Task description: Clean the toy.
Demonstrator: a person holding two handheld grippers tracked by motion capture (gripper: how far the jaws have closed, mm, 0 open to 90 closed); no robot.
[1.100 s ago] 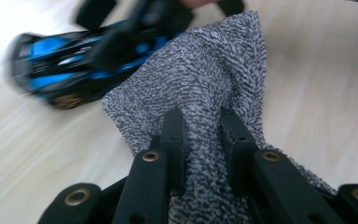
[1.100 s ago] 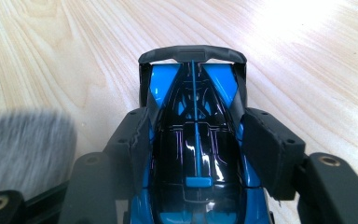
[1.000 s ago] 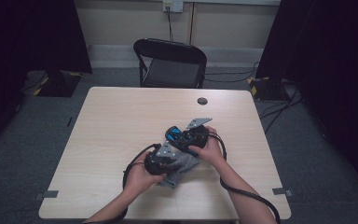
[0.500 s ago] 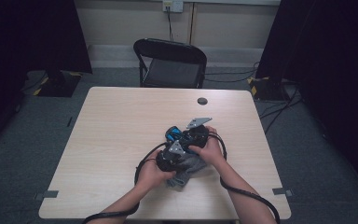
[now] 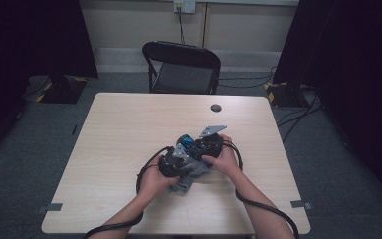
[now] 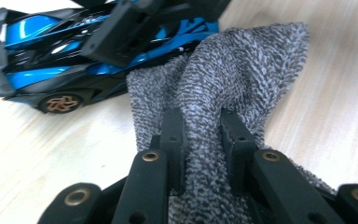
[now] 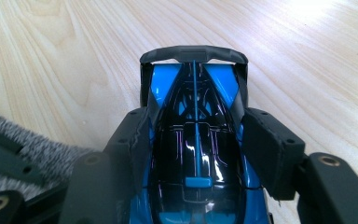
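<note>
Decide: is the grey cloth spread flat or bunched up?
Bunched: the left gripper pinches a raised fold of the grey cloth.

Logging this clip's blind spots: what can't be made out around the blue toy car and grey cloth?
- Blue and black toy car: front cut off by the right gripper view's bottom edge.
- Grey knitted cloth: in the high view, mostly hidden under hands.
- Small dark round thing on the wooden table: too small to identify.

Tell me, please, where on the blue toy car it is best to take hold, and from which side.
Probably across the middle of the toy car, from above and behind: its sides there are long and nearly parallel, unlike the tapered tail with its thin wing. The right tongs grip it there, one pad on each flank.
</note>
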